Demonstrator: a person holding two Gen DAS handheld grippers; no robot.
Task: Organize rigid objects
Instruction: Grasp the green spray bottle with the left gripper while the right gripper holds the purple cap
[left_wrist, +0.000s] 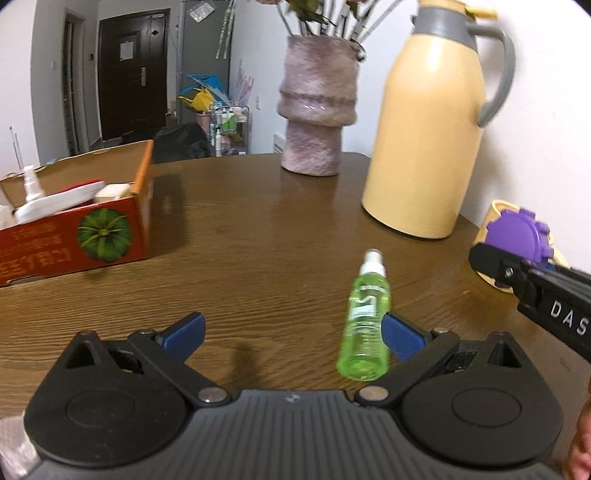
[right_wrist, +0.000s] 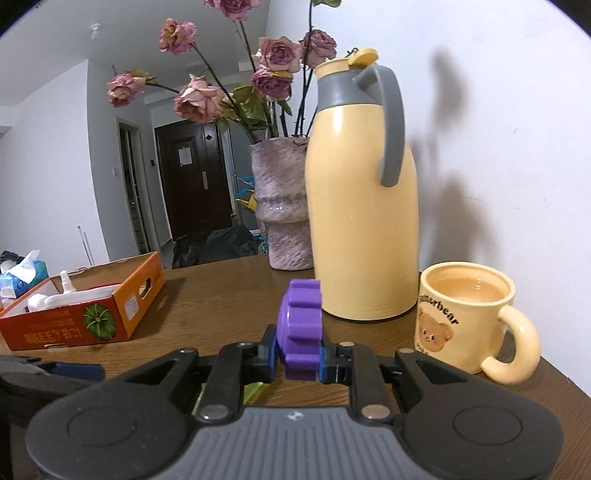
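Wooden table (left_wrist: 258, 229): R gripper (right_wrist: 299, 356) clamping purple gear (right_wrist: 300, 328), L gripper (left_wrist: 293, 334) wide (green bottle (left_wrist: 365, 317) between).

Home (vase (right_wrist: 282, 206), thermos (right_wrist: 360, 221), mug (right_wrist: 465, 325))

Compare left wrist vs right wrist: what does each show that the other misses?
Left wrist only: the green spray bottle lying on the table between the open left gripper's fingers, untouched.

Right wrist only: the bear mug, full of a tan drink, standing right of the jug, plus the dried roses and a tissue pack.

Both: the right gripper shut on the purple gear-shaped piece, the cardboard box, the vase and the yellow jug.
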